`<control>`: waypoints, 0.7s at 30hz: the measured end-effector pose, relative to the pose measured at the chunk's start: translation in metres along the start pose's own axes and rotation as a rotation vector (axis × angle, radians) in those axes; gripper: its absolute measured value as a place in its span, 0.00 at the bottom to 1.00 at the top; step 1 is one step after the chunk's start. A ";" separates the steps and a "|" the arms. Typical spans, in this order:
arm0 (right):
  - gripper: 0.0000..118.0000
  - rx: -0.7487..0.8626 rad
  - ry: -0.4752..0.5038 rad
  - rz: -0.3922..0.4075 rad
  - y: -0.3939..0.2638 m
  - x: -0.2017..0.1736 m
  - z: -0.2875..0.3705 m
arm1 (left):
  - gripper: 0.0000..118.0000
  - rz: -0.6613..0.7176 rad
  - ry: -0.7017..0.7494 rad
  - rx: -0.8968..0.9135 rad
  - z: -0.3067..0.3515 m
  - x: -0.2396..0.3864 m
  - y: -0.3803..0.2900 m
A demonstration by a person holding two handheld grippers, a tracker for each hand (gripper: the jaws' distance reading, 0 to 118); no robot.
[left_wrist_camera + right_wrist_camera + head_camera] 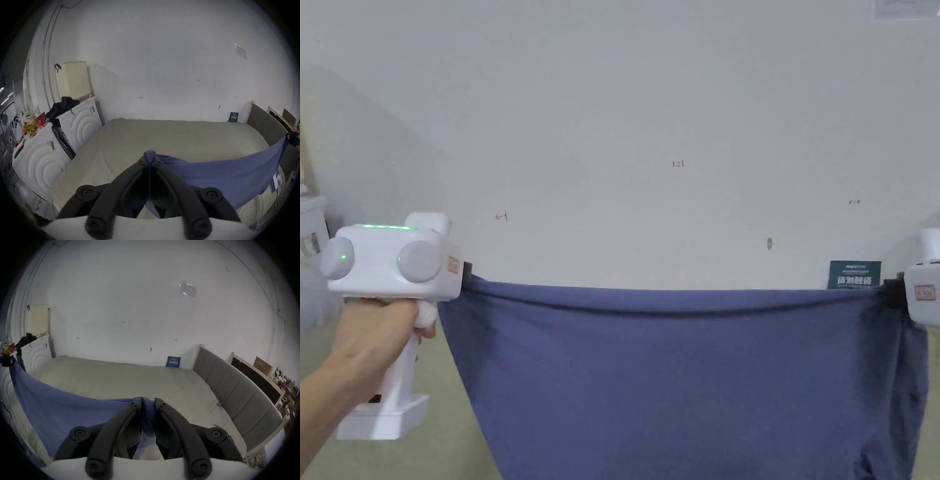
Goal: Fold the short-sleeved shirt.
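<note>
A blue short-sleeved shirt hangs stretched in the air between my two grippers, above a beige bed. My left gripper is shut on its left top corner, held by a hand at the left. My right gripper is shut on the right top corner at the frame's right edge. In the left gripper view the jaws pinch a bunch of blue cloth that runs off to the right. In the right gripper view the jaws clamp blue cloth that spreads to the left.
The beige bed lies below against a white wall. A grey padded headboard bounds its right side. White cabinets with clutter and a cream basket stand at the left. A dark card leans on the wall.
</note>
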State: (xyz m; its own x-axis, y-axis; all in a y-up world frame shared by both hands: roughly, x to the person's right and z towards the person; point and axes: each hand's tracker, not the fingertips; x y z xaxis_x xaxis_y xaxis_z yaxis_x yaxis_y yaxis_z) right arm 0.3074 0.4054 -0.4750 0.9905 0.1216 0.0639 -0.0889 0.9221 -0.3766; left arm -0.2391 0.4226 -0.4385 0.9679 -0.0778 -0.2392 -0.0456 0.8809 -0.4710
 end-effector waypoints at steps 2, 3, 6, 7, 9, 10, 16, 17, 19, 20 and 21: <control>0.13 0.014 -0.028 0.001 0.020 0.001 -0.013 | 0.02 -0.008 0.013 0.014 -0.011 0.012 0.020; 0.13 0.017 -0.035 0.003 0.028 0.002 -0.019 | 0.02 -0.014 0.020 0.017 -0.020 0.016 0.029; 0.13 0.029 -0.066 0.016 0.056 0.004 -0.048 | 0.02 -0.030 0.042 0.038 -0.042 0.031 0.058; 0.13 0.035 -0.077 0.025 0.066 0.005 -0.059 | 0.02 -0.027 0.050 0.047 -0.054 0.035 0.068; 0.13 0.038 -0.104 0.043 0.080 0.003 -0.082 | 0.02 -0.033 0.069 0.056 -0.072 0.045 0.085; 0.13 0.036 -0.110 0.055 0.087 0.003 -0.094 | 0.02 -0.040 0.089 0.063 -0.084 0.050 0.093; 0.13 0.052 -0.139 0.062 0.098 -0.011 -0.164 | 0.02 -0.040 0.140 0.098 -0.158 0.072 0.114; 0.13 0.046 -0.141 0.061 0.094 -0.014 -0.176 | 0.02 -0.041 0.145 0.096 -0.170 0.075 0.112; 0.13 0.037 -0.142 0.069 0.081 -0.019 -0.195 | 0.02 -0.032 0.154 0.090 -0.192 0.079 0.103; 0.13 0.029 -0.138 0.072 0.073 -0.022 -0.205 | 0.02 -0.025 0.154 0.089 -0.202 0.080 0.096; 0.13 0.018 -0.135 0.072 0.064 -0.024 -0.213 | 0.02 -0.019 0.153 0.081 -0.212 0.081 0.088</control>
State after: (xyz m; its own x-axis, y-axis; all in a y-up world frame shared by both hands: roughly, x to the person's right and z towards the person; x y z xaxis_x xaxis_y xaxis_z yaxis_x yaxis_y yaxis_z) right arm 0.2999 0.3831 -0.6971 0.9585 0.2349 0.1614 -0.1624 0.9155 -0.3681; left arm -0.2176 0.3948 -0.6795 0.9191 -0.1596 -0.3602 -0.0015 0.9128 -0.4083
